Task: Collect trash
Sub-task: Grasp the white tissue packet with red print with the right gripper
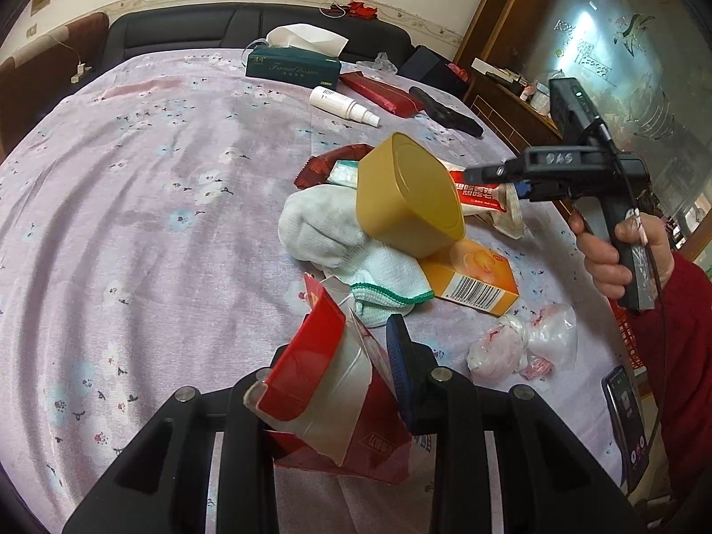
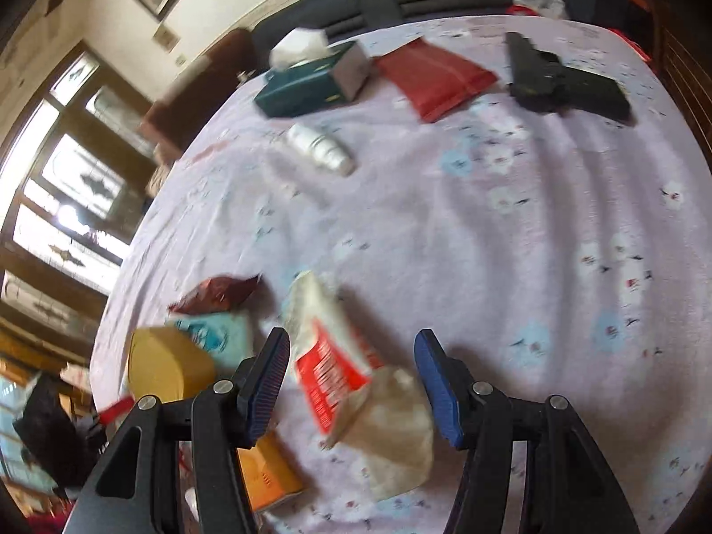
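My left gripper (image 1: pixel 338 369) is shut on a red and clear plastic package (image 1: pixel 320 382), held above the lilac cloth. Ahead lies a pile: a gold tub (image 1: pixel 409 196), a white sock (image 1: pixel 329 231), an orange box (image 1: pixel 476 276), a red-and-white wrapper (image 1: pixel 480 196) and a dark red wrapper (image 1: pixel 329 162). My right gripper (image 1: pixel 471 174) is at the pile's right side. In the right wrist view my right gripper (image 2: pixel 351 374) is open, its fingers either side of the red-and-white wrapper (image 2: pixel 338 365). The gold tub (image 2: pixel 169 365) and orange box (image 2: pixel 267 476) lie to its left.
A green tissue box (image 1: pixel 289 66), white spray bottle (image 1: pixel 342 104), red packet (image 1: pixel 382 93) and black toy gun (image 1: pixel 445 111) lie at the far side. A crumpled plastic bag (image 1: pixel 525 347) and a phone (image 1: pixel 623 422) lie near right. A wooden cabinet (image 1: pixel 511 102) stands to the right.
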Action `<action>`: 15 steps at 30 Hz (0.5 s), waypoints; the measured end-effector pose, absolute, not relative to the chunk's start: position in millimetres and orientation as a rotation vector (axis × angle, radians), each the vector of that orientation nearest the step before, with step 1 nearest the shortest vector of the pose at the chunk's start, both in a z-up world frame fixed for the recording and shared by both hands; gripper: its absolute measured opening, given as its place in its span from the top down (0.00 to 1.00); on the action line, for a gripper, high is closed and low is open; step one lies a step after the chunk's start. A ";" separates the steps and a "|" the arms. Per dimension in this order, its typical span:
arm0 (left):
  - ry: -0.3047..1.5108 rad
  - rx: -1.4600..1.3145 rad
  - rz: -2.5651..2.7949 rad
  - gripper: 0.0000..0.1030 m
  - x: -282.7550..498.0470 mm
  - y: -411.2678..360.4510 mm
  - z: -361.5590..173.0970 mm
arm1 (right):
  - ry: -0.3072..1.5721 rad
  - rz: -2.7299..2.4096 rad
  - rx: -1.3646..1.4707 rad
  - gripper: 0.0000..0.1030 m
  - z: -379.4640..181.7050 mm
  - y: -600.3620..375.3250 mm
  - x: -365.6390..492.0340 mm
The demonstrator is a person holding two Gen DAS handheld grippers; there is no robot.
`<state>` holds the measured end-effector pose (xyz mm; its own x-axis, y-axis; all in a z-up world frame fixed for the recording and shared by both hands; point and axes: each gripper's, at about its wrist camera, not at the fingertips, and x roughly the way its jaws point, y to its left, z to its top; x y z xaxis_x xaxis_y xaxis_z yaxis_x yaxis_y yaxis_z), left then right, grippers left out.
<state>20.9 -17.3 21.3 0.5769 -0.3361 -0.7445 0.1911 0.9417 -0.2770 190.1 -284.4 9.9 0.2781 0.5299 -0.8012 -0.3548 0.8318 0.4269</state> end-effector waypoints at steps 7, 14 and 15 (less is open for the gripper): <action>0.889 -0.173 -0.324 0.72 14.5 -18.0 23.9 | 1.153 0.536 0.120 0.65 10.0 -278.2 165.0; 0.856 -0.169 -0.345 0.72 3.5 -23.2 35.9 | 1.094 0.416 0.133 0.73 34.1 -293.4 122.7; 0.850 -0.167 -0.350 0.72 1.5 -24.3 38.0 | 1.086 0.404 0.168 0.73 41.5 -300.5 113.1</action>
<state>1.5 -24.3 38.0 0.6077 -0.3670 -0.7043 0.2349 0.9302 -0.2821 113.1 -300.5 41.5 0.4016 0.3994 -0.8241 -0.2367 0.9146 0.3279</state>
